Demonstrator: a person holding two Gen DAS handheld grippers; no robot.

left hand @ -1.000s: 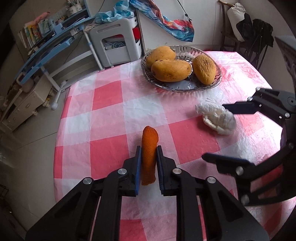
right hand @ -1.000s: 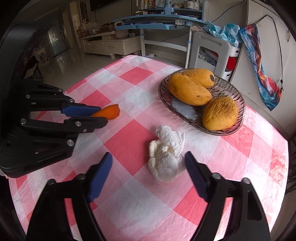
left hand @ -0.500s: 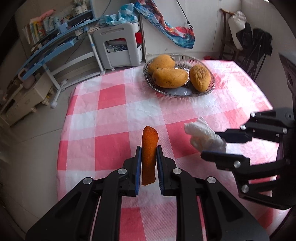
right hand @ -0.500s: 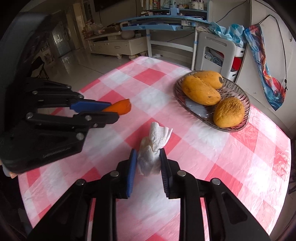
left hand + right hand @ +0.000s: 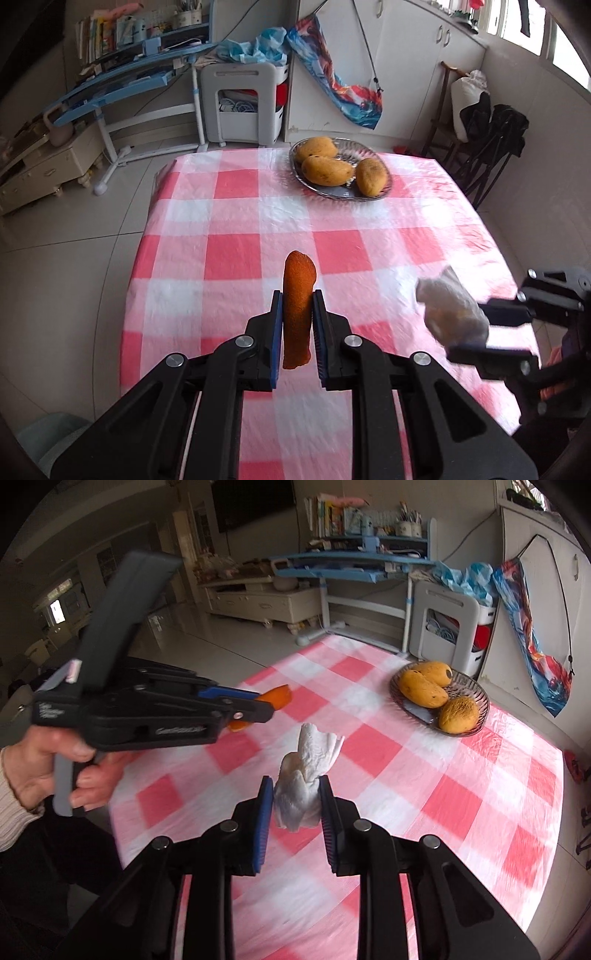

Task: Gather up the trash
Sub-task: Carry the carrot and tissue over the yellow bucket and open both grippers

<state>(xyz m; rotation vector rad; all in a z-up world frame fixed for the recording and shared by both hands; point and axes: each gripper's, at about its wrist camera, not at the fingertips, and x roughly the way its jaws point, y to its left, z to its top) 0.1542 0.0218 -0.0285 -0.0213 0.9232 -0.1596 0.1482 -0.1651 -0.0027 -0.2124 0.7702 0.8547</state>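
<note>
A glass dish (image 5: 340, 192) holding three mangoes (image 5: 327, 170) sits on the pink-and-white checked tablecloth (image 5: 229, 229) at the table's far side, near its far edge; it serves as the marker for everything else. Beyond the dish stand a white plastic cart (image 5: 245, 105) and a blue desk (image 5: 351, 563) loaded with books, with a colourful cloth (image 5: 338, 86) hanging on the wall just behind the dish. To the dish's right, off the table, dark chairs (image 5: 487, 147) crowd the corner.

Between the dish and both claws the cloth lies bare — nothing stands in that stretch. The table's left edge drops to open tiled floor (image 5: 66, 236), with wide room there; the right edge is closer to the chairs and the wall.

The left gripper (image 5: 297, 332) is clamped tight on an orange peel (image 5: 297, 310), which stands upright between the blue pads, held above the cloth well short of the dish. A hand (image 5: 55, 768) in a ribbed cuff grips its handle. The right gripper (image 5: 295, 805) has its pads pressed narrowly on a crumpled white tissue (image 5: 304, 779) — the wad is lifted off the table, also well on the near side of the dish, with its loose end fanning out above the pads.
</note>
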